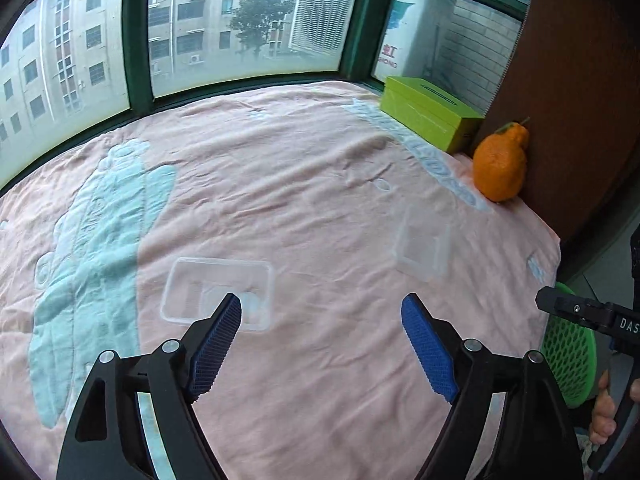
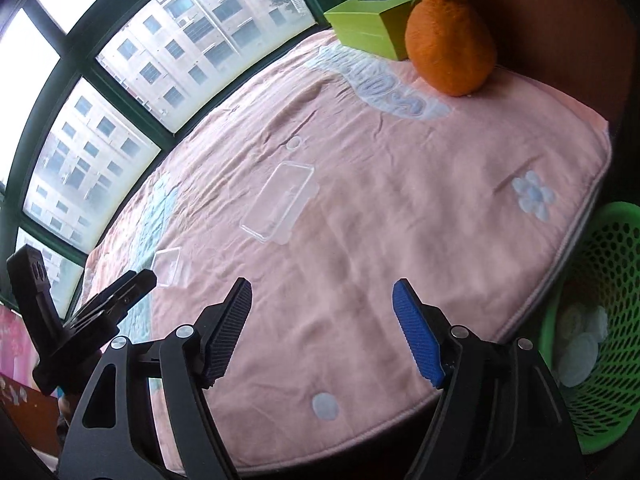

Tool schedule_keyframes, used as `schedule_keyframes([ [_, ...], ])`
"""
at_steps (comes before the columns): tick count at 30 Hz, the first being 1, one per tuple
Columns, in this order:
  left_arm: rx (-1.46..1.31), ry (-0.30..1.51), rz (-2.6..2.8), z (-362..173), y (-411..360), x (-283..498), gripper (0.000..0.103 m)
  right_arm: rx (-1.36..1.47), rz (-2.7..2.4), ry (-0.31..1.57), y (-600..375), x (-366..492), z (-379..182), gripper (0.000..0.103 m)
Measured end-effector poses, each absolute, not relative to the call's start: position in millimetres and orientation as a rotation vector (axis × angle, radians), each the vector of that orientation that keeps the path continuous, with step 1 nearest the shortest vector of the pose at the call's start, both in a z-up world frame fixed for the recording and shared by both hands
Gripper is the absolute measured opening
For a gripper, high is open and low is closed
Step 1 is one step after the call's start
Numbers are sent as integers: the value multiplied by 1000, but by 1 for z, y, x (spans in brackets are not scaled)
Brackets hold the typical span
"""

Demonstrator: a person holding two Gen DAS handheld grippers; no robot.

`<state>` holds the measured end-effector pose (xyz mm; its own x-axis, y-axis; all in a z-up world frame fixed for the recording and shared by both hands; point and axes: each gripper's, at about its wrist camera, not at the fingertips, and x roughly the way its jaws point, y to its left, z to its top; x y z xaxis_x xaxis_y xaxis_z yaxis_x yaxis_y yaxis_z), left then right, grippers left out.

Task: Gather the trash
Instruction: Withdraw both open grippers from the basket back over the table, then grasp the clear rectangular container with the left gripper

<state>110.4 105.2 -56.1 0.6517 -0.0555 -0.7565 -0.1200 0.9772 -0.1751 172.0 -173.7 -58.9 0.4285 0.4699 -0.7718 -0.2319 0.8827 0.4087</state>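
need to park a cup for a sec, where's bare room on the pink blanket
Widest bare patch: the near side of the pink blanket, between the two clear plastic containers and the edge by the green basket. Also free: the window side beyond the containers. Crowded: the far corner, where the orange fruit stands beside the green box.

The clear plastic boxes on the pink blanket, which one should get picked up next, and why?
Probably the left gripper should dip onto the clear box nearest it. Its jaws stand open and empty, and that box lies just past the tips. The other clear box lies farther along the pink blanket, nearer the empty right gripper. The green basket waits beside the bed.
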Motion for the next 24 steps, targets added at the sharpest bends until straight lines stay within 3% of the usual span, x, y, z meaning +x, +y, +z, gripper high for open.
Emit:
schedule_keyframes([
  [24, -355, 911, 169, -90, 221, 112, 79, 205, 274, 1208, -69, 280, -99, 74],
])
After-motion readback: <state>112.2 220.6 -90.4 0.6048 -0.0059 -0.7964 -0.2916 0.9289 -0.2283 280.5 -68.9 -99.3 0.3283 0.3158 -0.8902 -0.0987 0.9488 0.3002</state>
